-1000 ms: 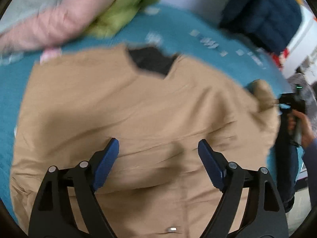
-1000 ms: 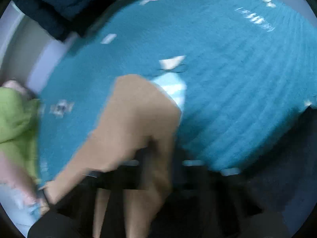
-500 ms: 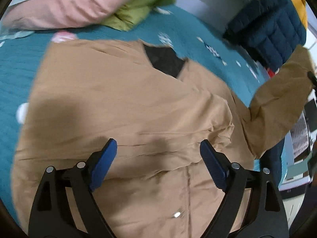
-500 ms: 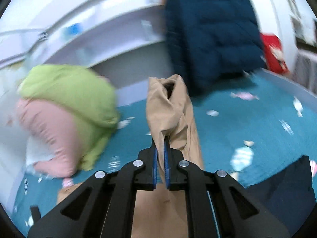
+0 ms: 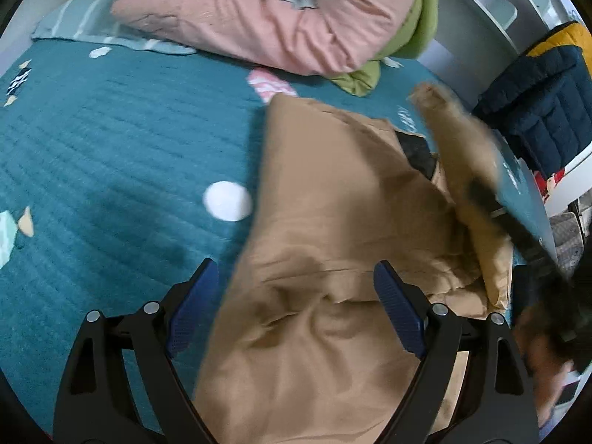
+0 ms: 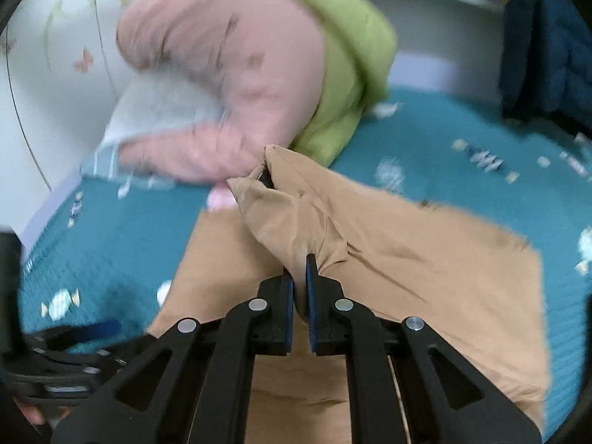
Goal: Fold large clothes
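A tan jacket (image 5: 333, 251) lies spread on the teal bedspread (image 5: 111, 148), its black-lined collar (image 5: 418, 151) to the far side. My left gripper (image 5: 292, 296) is open and empty, hovering over the jacket's left edge. My right gripper (image 6: 299, 270) is shut on the tan sleeve (image 6: 288, 207), holding it up over the jacket body (image 6: 425, 266). In the left wrist view the raised sleeve (image 5: 458, 137) and the right gripper (image 5: 518, 233) show blurred at the right. The left gripper shows at the lower left of the right wrist view (image 6: 74, 336).
A pink garment (image 5: 281, 26) and a green one (image 5: 418, 29) are piled at the head of the bed, on a pale folded cloth (image 5: 111, 26). A navy and yellow puffer jacket (image 5: 544, 96) hangs at the right. White shelving (image 6: 425, 14) stands behind.
My right gripper has carried the sleeve up and leftward, across over the jacket body. My left gripper has shifted toward the jacket's left edge, staying open.
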The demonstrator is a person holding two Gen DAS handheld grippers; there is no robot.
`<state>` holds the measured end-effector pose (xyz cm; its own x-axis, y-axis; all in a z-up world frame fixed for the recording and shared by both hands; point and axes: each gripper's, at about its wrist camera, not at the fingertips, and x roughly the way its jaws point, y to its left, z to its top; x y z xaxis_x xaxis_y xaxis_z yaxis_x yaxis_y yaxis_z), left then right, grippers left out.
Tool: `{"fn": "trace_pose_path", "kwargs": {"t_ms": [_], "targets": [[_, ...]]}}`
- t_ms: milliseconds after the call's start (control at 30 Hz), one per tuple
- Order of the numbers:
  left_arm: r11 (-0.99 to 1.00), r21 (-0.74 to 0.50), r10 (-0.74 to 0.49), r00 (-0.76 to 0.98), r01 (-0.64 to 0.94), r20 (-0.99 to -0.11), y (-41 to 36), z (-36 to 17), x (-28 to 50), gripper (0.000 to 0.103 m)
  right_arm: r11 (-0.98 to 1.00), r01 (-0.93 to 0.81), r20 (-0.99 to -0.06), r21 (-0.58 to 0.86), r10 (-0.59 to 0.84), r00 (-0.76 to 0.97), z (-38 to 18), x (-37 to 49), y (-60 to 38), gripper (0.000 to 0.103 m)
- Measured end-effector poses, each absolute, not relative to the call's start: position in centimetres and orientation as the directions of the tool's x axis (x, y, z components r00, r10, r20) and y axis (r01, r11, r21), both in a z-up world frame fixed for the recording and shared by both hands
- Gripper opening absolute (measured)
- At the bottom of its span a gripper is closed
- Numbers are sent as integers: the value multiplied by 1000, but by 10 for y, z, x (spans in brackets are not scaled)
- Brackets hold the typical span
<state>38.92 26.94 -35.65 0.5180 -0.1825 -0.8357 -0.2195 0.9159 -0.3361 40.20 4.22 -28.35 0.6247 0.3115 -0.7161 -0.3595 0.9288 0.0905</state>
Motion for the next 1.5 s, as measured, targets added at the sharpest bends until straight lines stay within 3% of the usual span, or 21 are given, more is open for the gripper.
{"fn": "trace_pose_path", "kwargs": {"t_ms": [167,300,367,467,600,733,800,967,1067,1167,1233,1367,1500], "targets": [[913,-333,-173,514,-236,-840,276,-360,385,86,929,-361,-844,76,253,472,-338,410,67,21],[914,-331,-159,543,-234,-824,276,-350,385,86,916,-386,-817,103,300,493,-320,394,51,61],[913,-332,-151,561,-237,-814,274,-342,386,86,908,-407,-787,101,323,526,-308,384,43,66],[917,-333,-159,565,-219,-810,265,-335,398,86,899,-427,-747,96,348,566,-288,368,19,66],[924,-348,-204,566,-158,-799,232,-332,429,86,939,-308,-708,155,323,627,-269,386,-39,65],[935,-353,-281,536,-33,-796,176,-335,471,86,958,-147,-763,244,284,581,-281,418,-108,25],[929,-369,-326,513,20,-794,153,-340,489,86,954,-86,-787,287,286,547,-294,430,-134,16],[950,-307,-269,341,-61,-901,138,-397,524,86,938,-57,-880,342,341,332,-355,442,-154,15],[944,-325,-288,348,-50,-892,143,-408,522,86,933,-79,-875,352,358,326,-359,439,-156,15],[929,-368,-329,380,-33,-864,150,-392,515,86,912,-84,-839,401,403,365,-338,440,-167,22],[909,-416,-364,426,-30,-828,166,-376,513,86,920,-65,-818,386,374,437,-320,445,-179,46],[915,-395,-303,519,-75,-799,211,-346,524,90,961,1,-845,275,241,477,-309,476,-201,48],[949,-272,-172,459,-161,-872,248,-354,559,90,969,67,-879,239,186,439,-316,517,-210,48]]}}
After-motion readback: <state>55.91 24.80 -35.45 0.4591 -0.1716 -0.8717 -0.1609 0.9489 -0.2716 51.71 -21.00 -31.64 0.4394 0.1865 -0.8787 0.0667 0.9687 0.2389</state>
